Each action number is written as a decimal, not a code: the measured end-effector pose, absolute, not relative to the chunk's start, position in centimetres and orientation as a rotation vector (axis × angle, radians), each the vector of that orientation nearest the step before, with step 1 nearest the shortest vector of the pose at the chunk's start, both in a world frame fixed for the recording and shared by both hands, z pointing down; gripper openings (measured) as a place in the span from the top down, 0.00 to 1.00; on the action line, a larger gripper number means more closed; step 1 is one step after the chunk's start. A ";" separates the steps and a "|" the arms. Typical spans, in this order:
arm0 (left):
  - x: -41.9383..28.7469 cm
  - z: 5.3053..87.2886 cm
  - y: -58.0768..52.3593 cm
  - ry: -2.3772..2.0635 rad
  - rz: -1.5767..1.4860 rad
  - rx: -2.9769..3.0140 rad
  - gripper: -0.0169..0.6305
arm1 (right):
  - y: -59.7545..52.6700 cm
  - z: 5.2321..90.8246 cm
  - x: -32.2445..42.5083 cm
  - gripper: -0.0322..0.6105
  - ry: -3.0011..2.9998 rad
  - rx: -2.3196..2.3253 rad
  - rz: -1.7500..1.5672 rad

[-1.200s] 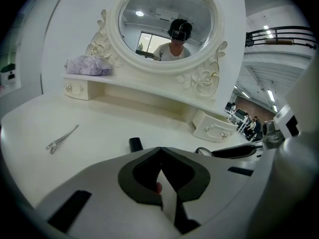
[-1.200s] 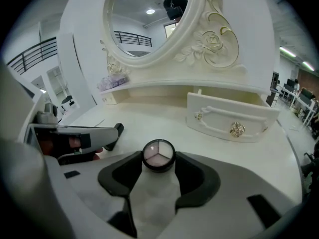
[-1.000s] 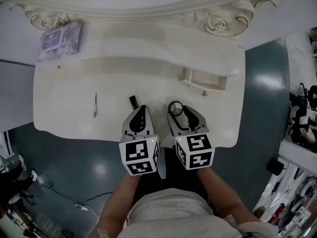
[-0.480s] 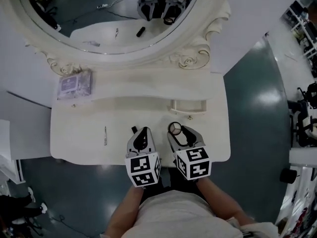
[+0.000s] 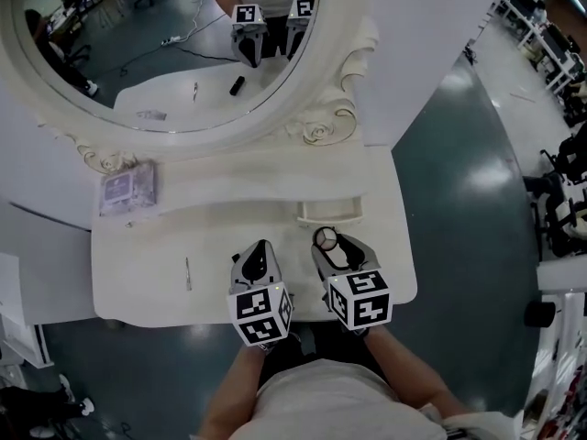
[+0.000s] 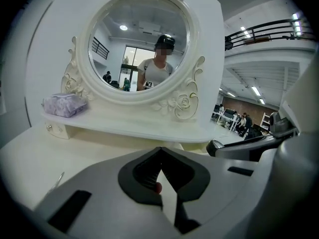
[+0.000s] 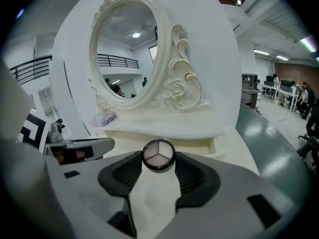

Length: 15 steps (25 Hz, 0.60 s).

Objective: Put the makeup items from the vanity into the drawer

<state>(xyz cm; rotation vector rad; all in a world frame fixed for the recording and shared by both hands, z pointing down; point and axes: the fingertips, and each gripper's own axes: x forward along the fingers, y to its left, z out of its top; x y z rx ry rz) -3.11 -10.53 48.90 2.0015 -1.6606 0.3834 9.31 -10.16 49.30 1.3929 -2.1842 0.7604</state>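
White vanity (image 5: 138,255), right claw (image 5: 332,246) gripping eyeshadow compact (image 7: 158,155) before open drawer (image 5: 328,211), left claw (image 5: 260,246) closed

Open office hall: desks (image 5: 541,35), mezzanine railing (image 6: 269,30).

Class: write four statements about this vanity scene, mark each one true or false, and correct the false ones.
1. The right hand-held gripper holds a round compact between its jaws. True.
2. The small drawer under the shelf is fully shut. False: it is pulled partly open.
3. A purple packet lies on the raised shelf, towards its left end. True.
4. The thin metal tool is inside the drawer. False: it lies on the vanity top, to the left of the left hand-held gripper.
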 end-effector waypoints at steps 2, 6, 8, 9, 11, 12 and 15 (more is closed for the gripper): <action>-2.5 49.0 -10.9 -1.650 0.386 2.005 0.97 | -10.7 49.4 9.9 0.61 -2.175 1.401 0.762; -1.6 49.7 -11.4 -1.628 0.404 2.001 0.97 | -11.9 50.0 10.5 0.61 -2.156 1.393 0.779; -1.3 50.1 -11.8 -1.622 0.413 1.996 0.97 | -12.5 50.3 10.5 0.61 -2.155 1.386 0.787; -1.2 50.3 -12.0 -1.620 0.417 1.993 0.97 | -12.8 50.4 10.5 0.61 -2.154 1.382 0.791; -1.0 50.6 -12.4 -1.614 0.425 1.984 0.97 | -13.4 50.8 10.5 0.61 -2.149 1.368 0.799; -0.9 50.8 -12.6 -1.610 0.431 1.980 0.97 | -13.6 51.0 10.5 0.61 -2.144 1.360 0.805; -0.6 51.3 -13.1 -1.600 0.443 1.973 0.97 | -14.3 51.7 10.6 0.61 -2.131 1.345 0.829</action>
